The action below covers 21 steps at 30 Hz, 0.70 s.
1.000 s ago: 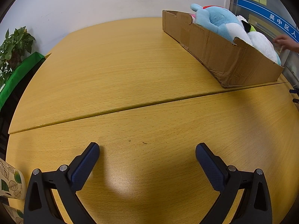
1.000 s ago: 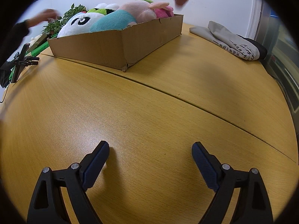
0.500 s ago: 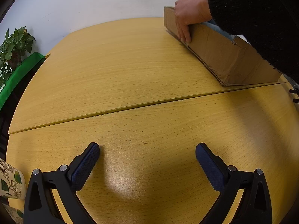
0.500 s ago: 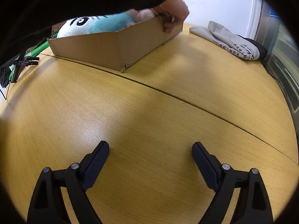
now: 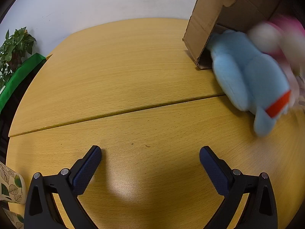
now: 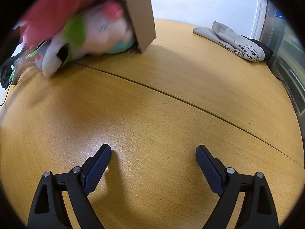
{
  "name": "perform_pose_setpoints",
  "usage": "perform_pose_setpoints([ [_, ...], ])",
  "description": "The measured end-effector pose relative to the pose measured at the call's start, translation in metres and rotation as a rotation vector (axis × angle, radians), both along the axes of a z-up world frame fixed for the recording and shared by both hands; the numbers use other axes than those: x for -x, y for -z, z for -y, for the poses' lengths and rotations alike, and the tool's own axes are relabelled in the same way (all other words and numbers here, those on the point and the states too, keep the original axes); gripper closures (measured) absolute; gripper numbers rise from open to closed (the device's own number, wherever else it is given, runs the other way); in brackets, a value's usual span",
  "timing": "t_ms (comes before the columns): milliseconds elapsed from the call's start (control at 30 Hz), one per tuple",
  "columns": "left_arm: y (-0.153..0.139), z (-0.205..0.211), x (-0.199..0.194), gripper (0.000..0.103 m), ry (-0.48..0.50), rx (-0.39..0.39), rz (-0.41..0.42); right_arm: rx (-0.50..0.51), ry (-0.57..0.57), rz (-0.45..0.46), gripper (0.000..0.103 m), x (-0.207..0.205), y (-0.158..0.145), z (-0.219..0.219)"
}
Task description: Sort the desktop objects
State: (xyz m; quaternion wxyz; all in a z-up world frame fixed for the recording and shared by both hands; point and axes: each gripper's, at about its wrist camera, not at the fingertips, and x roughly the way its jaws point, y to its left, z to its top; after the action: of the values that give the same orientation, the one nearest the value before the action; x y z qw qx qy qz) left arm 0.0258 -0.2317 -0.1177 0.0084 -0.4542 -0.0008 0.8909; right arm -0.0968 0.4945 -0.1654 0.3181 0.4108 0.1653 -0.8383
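Note:
A cardboard box (image 5: 207,24) is tipped up on its end at the far right of the wooden table (image 5: 114,76), with a hand at its top edge. Plush toys spill out of it, blurred: a light blue one with a red band (image 5: 247,76) and a pink and white one (image 5: 274,36). In the right wrist view the same box (image 6: 141,19) stands tilted at the upper left, and a white, green and pink heap of plush toys (image 6: 85,36) tumbles onto the table. My left gripper (image 5: 150,158) and my right gripper (image 6: 153,157) both stand open over bare wood, well short of the toys.
A folded grey and white cloth with black print (image 6: 238,42) lies at the table's far right. A potted plant (image 5: 13,45) and a green panel (image 5: 21,74) stand beyond the left edge. A leaf-patterned paper cup (image 5: 10,187) sits at the lower left. A seam (image 5: 114,112) crosses the table.
A person reached in, took the cardboard box by its end and tipped it up; the plush toys that lay inside now pour out onto the table. Both grippers stayed open.

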Motion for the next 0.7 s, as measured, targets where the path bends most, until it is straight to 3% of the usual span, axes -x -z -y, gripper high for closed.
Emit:
perform_pose_setpoints([
  [700,0.0054,0.0061,0.0061,0.0,-0.003,0.0,-0.001,0.0,-0.005,0.0,0.013,0.0055,-0.0009,-0.0029],
])
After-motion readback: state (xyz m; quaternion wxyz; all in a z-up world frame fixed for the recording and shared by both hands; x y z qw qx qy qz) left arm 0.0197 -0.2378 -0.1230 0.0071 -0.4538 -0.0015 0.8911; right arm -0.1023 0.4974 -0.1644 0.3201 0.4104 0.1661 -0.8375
